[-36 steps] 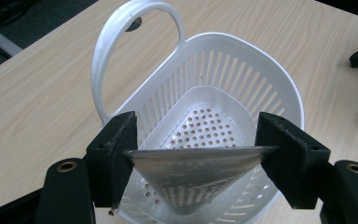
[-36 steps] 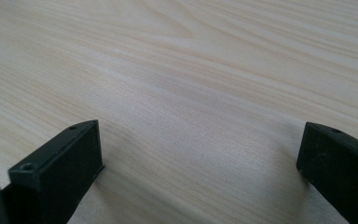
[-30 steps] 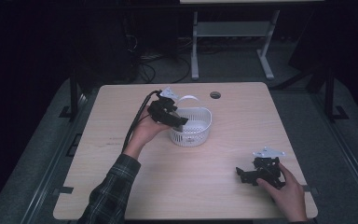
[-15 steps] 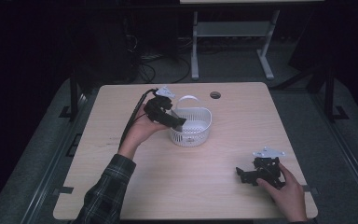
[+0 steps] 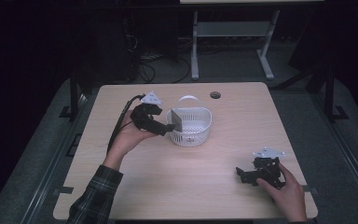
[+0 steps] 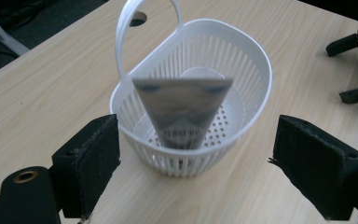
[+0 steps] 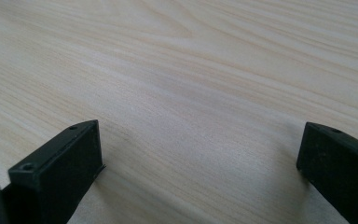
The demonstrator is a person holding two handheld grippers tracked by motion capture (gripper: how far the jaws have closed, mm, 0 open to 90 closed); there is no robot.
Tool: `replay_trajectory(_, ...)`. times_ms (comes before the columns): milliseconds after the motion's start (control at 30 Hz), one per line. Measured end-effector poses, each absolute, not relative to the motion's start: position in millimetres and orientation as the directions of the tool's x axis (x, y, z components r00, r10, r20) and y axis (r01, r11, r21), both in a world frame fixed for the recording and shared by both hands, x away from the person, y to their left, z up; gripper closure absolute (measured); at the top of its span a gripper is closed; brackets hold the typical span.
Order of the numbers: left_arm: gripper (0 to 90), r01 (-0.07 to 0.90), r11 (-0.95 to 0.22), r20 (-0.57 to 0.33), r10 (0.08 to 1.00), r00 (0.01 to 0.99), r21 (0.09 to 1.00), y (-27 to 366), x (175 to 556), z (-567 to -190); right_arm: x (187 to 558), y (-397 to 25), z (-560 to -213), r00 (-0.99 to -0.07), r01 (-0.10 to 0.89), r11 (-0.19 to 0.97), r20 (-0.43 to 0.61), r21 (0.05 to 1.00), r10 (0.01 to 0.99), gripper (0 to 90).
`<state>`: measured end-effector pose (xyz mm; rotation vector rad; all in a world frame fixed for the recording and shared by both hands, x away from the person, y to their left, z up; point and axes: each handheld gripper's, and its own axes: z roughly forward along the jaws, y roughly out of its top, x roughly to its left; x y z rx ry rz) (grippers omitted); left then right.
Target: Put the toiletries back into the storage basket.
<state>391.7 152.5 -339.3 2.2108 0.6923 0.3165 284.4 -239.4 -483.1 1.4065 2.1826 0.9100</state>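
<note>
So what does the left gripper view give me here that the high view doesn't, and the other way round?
Left gripper view: the tube up close, standing wide end up inside the basket, faint print near its bottom, and both jaws spread wide apart from it. High view: the person's hands, the left gripper beside the basket, the right gripper resting on the table near its right front corner. Both: basket, handle, tube and table.

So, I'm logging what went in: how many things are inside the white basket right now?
1: a grey tube stands tilted in the white basket, wide crimped end up, leaning on the near wall. Its lower end may hide something small.
</note>
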Motion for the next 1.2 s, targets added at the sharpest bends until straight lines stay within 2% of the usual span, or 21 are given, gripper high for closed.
replay_trajectory(567, 14.3, 0.404, -0.496, -0.011, 0.622, 0.783, 0.769, 200.7, 350.1, -365.5, 284.2, -239.3, -483.0, -0.421, 0.657, 0.285, 0.027, 0.698, 0.907, 0.0)
replay_trajectory(1200, 14.4, 0.418, -0.485, 0.000, 0.653, 0.758, 0.768, 234.2, 301.4, -419.1, 284.2, -239.3, -483.1, -0.421, 0.657, 0.285, 0.026, 0.698, 0.907, 0.0)
